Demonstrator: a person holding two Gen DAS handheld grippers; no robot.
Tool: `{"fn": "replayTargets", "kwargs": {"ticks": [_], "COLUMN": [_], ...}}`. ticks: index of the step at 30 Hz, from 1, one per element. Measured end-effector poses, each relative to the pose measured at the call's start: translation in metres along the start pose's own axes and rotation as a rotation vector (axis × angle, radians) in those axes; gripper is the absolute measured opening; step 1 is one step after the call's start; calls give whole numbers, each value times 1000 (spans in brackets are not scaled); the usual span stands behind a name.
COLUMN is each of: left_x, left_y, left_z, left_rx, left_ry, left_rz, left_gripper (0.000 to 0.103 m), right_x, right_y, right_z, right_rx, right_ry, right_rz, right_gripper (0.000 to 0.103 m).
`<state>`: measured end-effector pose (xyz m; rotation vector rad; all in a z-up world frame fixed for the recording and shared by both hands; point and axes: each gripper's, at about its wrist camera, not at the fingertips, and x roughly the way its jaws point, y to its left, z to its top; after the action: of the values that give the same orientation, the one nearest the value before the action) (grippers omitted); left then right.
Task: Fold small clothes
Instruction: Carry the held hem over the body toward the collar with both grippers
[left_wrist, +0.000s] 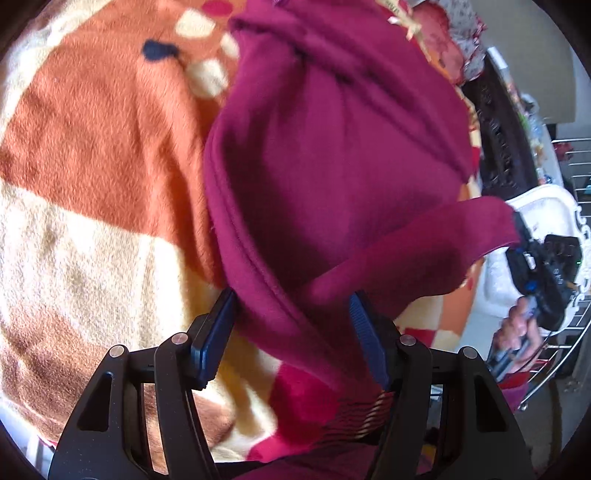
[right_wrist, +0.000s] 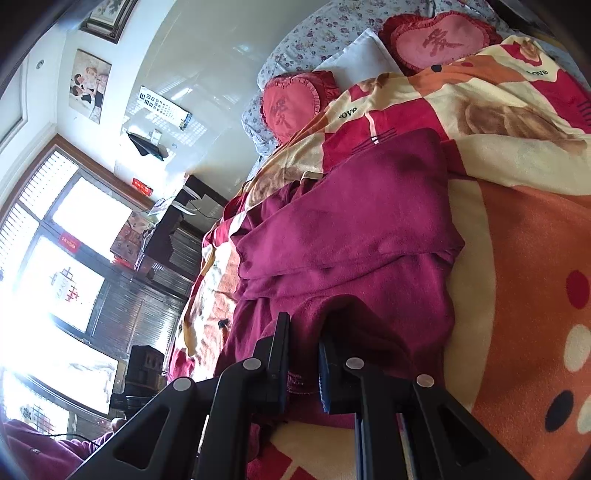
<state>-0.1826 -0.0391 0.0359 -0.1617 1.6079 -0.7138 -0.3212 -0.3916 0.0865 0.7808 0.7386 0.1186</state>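
Observation:
A maroon fleece garment (left_wrist: 332, 155) lies on a patterned blanket (left_wrist: 92, 155) on a bed. In the left wrist view my left gripper (left_wrist: 291, 314) is open, its blue pads wide apart, with a hemmed edge of the garment hanging between them. My right gripper (left_wrist: 532, 254) shows far right there, holding a corner of the garment lifted off the bed. In the right wrist view my right gripper (right_wrist: 303, 354) is shut on a bunched fold of the maroon garment (right_wrist: 351, 229), whose folded upper part lies flat on the blanket (right_wrist: 517, 258).
Two red heart-shaped cushions (right_wrist: 291, 103) and a white pillow (right_wrist: 362, 55) lie at the head of the bed. A dark cabinet (right_wrist: 177, 236) and bright windows (right_wrist: 66, 258) stand beside the bed. A metal rack (left_wrist: 569, 332) stands at the bed's edge.

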Motion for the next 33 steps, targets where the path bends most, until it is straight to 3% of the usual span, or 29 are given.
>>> {"fn": "replayTargets", "kwargs": {"ticks": [2,5,10,13,16,20,25,29,31,32,33], "left_x": [-1,-12,-49,-70,-80,-70,-50,-62,-71,-73,-75], "left_y": [-3,-5,-8,-14,-23,-27,-29,-35,-38,-40,-41], "left_z": [2,9,46,91,139,197,240,253,257,258,258], "left_rx": [28,56,70,42,38,23,30,75,93,104,111], "left_ry": [0,-23,-126,-201,-293,-335,-285,-265,-270,-262,-253], "left_rz": [38,4,-90,-162,-163,-153,-139,-152,-135,-130,-128], "left_gripper": [30,15,13,13,13,13,12,14,15,15,15], "right_x": [-1,-2,0,8,18,36,67,66,56,47,38], "right_y": [0,0,4,2,-4,-22,-61,-79,-75,-72,-71], "right_z": [-1,3,24,52,83,127,159,173,175,176,175], "right_rx": [-6,-16,-23,-20,-10,25,130,190,170,161,165], "right_ry": [5,12,-20,-65,-103,-153,-116,-132,-171,-205,-240], "right_rz": [-3,2,18,11,-17,-81,-158,-113,-101,-114,-127], "right_gripper": [12,12,12,12,12,12,12,13,23,42,50]}}
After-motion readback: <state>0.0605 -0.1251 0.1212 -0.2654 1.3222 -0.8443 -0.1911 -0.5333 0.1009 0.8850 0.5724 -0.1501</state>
